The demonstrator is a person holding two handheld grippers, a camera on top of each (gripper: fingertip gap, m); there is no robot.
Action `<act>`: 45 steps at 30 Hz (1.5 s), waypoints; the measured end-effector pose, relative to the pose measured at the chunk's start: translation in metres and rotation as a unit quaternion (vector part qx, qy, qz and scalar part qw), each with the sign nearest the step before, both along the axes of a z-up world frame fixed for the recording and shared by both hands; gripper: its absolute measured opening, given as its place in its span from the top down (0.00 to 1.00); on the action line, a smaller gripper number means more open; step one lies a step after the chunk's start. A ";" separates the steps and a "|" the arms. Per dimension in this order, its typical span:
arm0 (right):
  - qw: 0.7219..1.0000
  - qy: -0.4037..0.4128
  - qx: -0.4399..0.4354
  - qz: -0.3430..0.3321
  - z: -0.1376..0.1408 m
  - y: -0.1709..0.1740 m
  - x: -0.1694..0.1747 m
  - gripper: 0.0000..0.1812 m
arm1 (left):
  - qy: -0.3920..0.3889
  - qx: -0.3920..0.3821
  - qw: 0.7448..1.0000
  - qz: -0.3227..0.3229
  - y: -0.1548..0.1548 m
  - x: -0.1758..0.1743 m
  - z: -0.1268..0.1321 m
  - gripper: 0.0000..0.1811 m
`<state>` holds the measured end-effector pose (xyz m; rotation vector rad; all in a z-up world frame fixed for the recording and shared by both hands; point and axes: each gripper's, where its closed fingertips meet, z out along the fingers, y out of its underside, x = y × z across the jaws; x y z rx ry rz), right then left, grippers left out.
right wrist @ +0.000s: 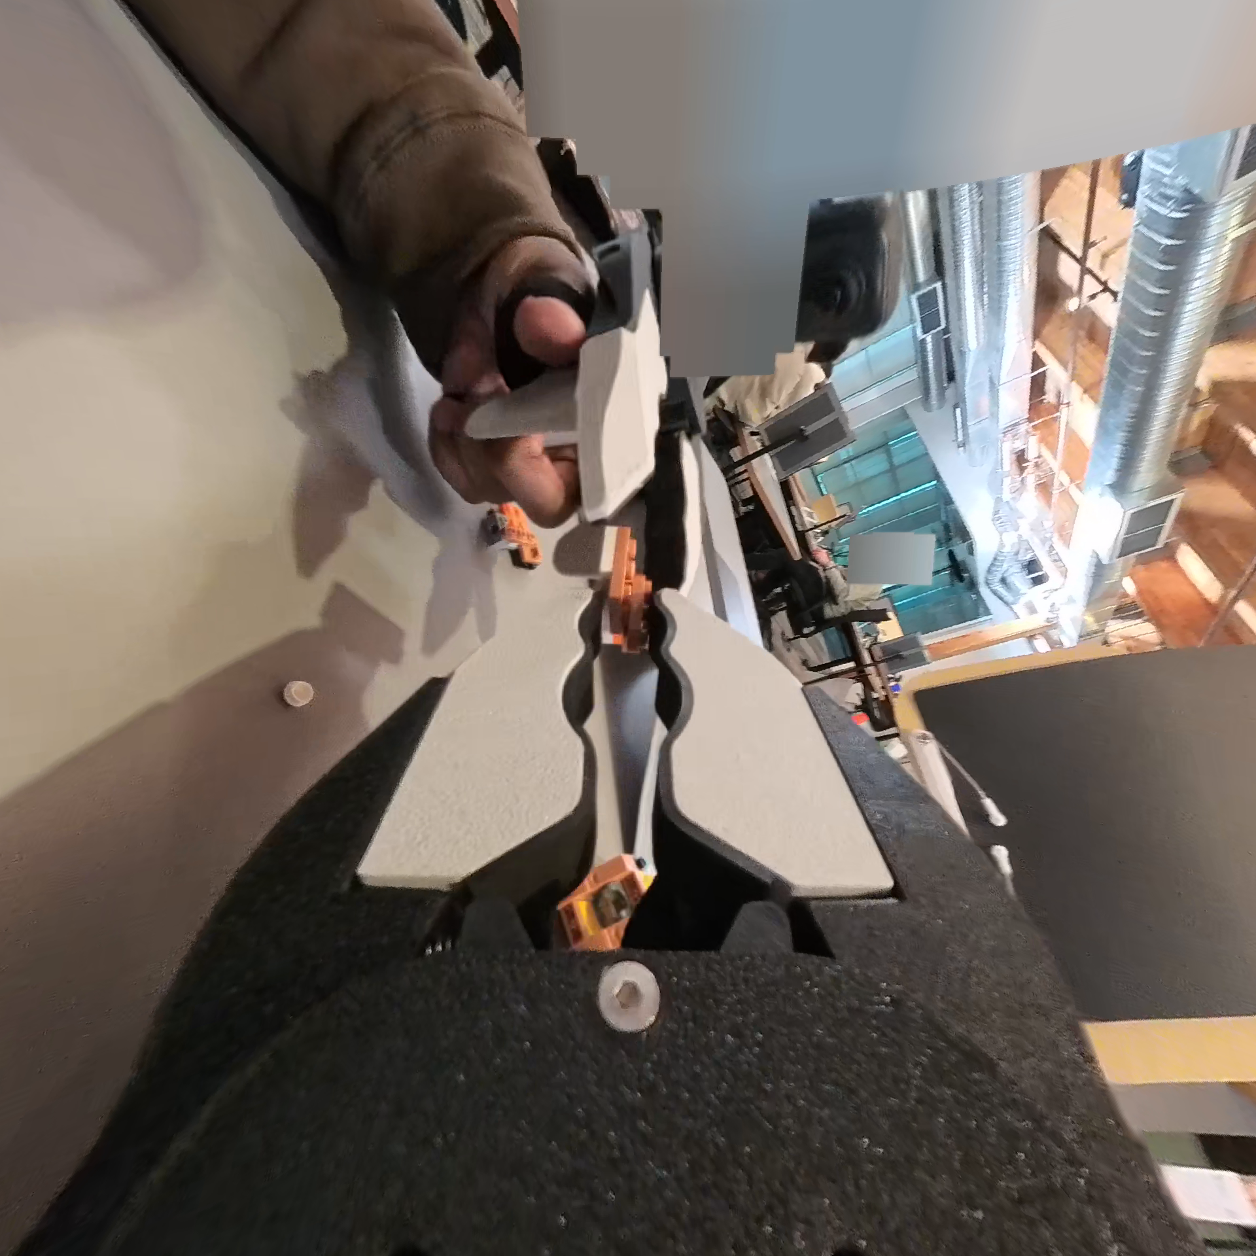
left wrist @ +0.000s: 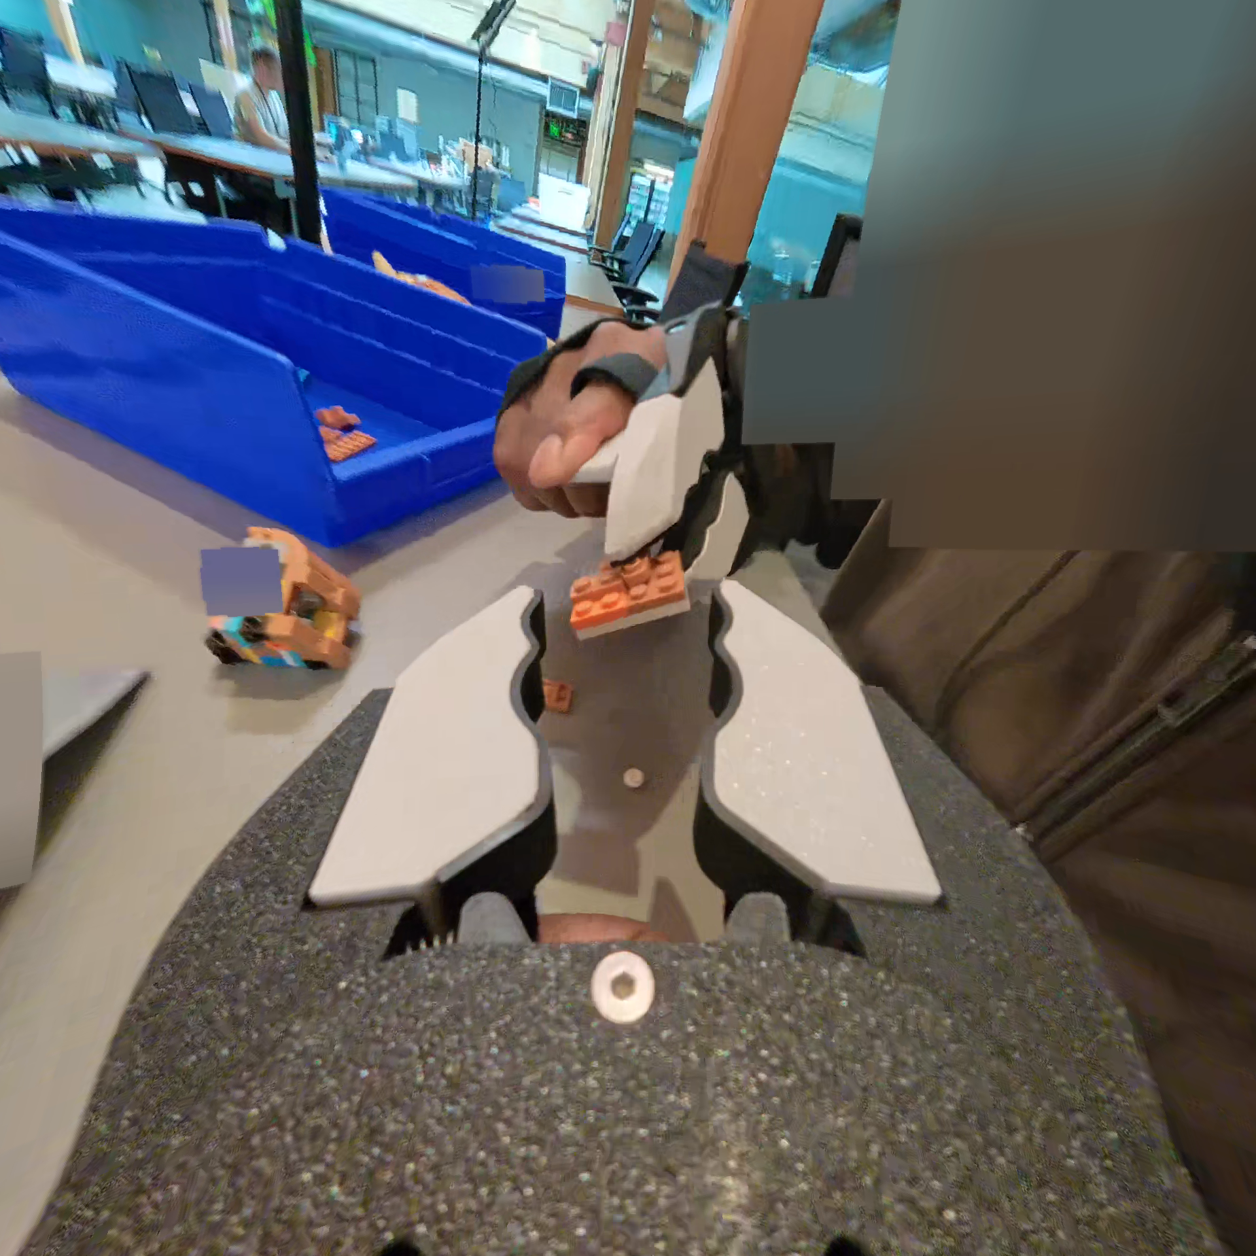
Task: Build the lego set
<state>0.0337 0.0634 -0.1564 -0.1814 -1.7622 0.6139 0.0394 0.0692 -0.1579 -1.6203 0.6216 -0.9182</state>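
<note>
My right gripper [right wrist: 629, 601] is shut on a stack of orange Lego plates [right wrist: 626, 598], held in the air above the table. In the left wrist view the same right gripper [left wrist: 649, 554] comes down from above, a hand around it, pinching the orange plates [left wrist: 629, 598] at their top. My left gripper [left wrist: 629, 590] is open, its two white fingers on either side of the plates and just short of them, not touching. The left gripper [right wrist: 615, 435] also shows in the right wrist view, held by a hand.
A partly built orange Lego vehicle [left wrist: 285, 612] lies on the grey table to the left. Blue bins [left wrist: 204, 380] stand behind it, one with orange pieces [left wrist: 343, 435]. A small orange piece [left wrist: 559, 694] and a white round stud [left wrist: 633, 778] lie under my left gripper. Left and right tips are no more than a few centimetres apart. Both grippers' tips are roughly 10 centimetres from the small orange piece [left wrist: 559, 694].
</note>
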 end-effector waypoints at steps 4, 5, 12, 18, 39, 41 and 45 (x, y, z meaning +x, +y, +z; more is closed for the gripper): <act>1.000 0.011 0.026 -0.005 -0.001 -0.001 -0.001 0.93 | -0.013 -0.053 0.998 -0.019 -0.001 0.011 -0.007 0.74; 0.999 0.012 0.031 -0.005 -0.002 -0.001 -0.001 0.93 | -0.020 -0.056 0.998 -0.015 0.001 0.012 -0.006 0.74; 0.998 0.022 0.057 -0.006 -0.003 -0.004 -0.002 0.93 | -0.045 -0.047 0.998 0.008 0.006 0.010 -0.002 0.80; 0.997 0.031 0.069 -0.004 -0.003 -0.005 0.000 0.93 | -0.032 -0.031 0.999 0.005 0.004 0.011 -0.002 0.80; 0.993 0.051 0.102 -0.008 0.003 -0.009 0.003 0.93 | -0.019 -0.001 1.000 -0.001 -0.001 0.015 0.005 0.80; 0.993 0.051 0.106 -0.009 0.003 -0.009 0.003 0.93 | -0.017 0.000 1.000 -0.001 -0.001 0.015 0.005 0.80; 0.992 0.046 0.114 -0.011 0.002 -0.009 0.003 0.93 | -0.010 0.003 1.000 -0.001 -0.001 0.015 0.004 0.80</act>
